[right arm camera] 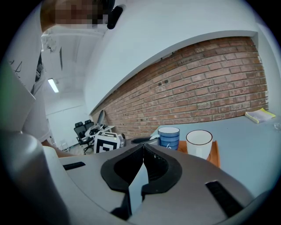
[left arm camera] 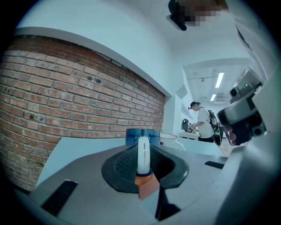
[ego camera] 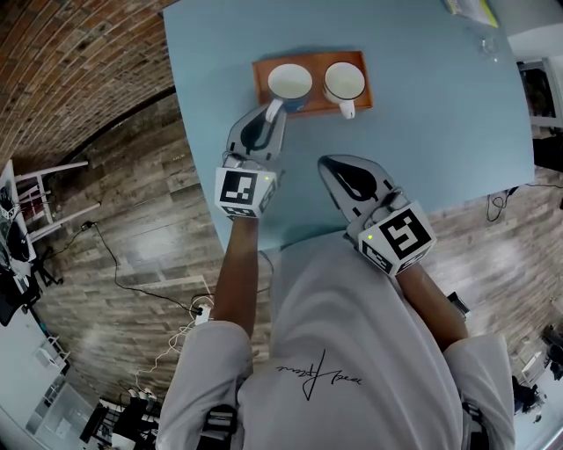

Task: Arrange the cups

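Note:
An orange tray lies on the light blue table and carries two cups. The blue striped cup stands at its left, the white cup at its right with its handle toward me. My left gripper is shut on the blue cup's white handle, with the blue cup just beyond the jaws. My right gripper hovers nearer me, off the tray, jaws shut on nothing. Its own view shows the blue cup, the white cup and the tray ahead.
A yellow notepad lies at the table's far right corner. A brick wall runs along the left side. Someone with a backpack stands far off in the room. The table's near edge runs just under both grippers.

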The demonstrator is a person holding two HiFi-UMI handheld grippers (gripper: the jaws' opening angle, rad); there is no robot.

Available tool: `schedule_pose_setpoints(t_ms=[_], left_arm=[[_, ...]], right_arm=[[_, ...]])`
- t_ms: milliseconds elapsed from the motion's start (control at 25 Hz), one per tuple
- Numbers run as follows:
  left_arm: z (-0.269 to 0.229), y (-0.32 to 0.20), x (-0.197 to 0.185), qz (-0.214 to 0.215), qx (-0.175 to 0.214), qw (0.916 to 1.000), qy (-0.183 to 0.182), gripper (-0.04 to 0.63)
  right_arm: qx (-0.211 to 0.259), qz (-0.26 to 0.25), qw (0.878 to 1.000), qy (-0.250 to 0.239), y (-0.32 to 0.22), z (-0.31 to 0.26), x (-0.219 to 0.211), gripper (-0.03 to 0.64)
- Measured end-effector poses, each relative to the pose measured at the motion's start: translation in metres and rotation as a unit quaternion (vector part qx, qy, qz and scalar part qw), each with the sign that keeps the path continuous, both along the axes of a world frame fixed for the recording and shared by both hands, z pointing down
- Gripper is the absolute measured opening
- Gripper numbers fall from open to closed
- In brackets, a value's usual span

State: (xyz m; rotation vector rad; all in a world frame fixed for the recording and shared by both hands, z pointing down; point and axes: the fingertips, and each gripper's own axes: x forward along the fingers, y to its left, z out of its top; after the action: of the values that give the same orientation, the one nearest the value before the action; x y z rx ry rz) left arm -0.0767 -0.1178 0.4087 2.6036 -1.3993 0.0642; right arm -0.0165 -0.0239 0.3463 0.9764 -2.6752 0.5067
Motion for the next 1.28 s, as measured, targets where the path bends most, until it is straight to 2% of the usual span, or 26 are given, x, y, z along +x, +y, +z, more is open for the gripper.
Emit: schedule_pose_setpoints(t_ms=[320,640,1280], left_arm=[[-0.003,0.005,0.004,-0.061,0.002,0.9981,0.006,0.057],[-0.008,0.008,-0.001,-0.152,0.002,0.9882,0.017,0.056],[0.001,0.01,0.007,-0.2,0.011,0.9798,-0.002,0.057]], right_arm=[[-0.004,-0.007,1.0,0.0,0.004,0.001,0.007,0.021],[-0.007,-0.02,1.0,0.004,0.005,0.003,0.016,0.021],[-0.004,-0.028,0.999,0.019,0.007,0.009,0.026,0.021]])
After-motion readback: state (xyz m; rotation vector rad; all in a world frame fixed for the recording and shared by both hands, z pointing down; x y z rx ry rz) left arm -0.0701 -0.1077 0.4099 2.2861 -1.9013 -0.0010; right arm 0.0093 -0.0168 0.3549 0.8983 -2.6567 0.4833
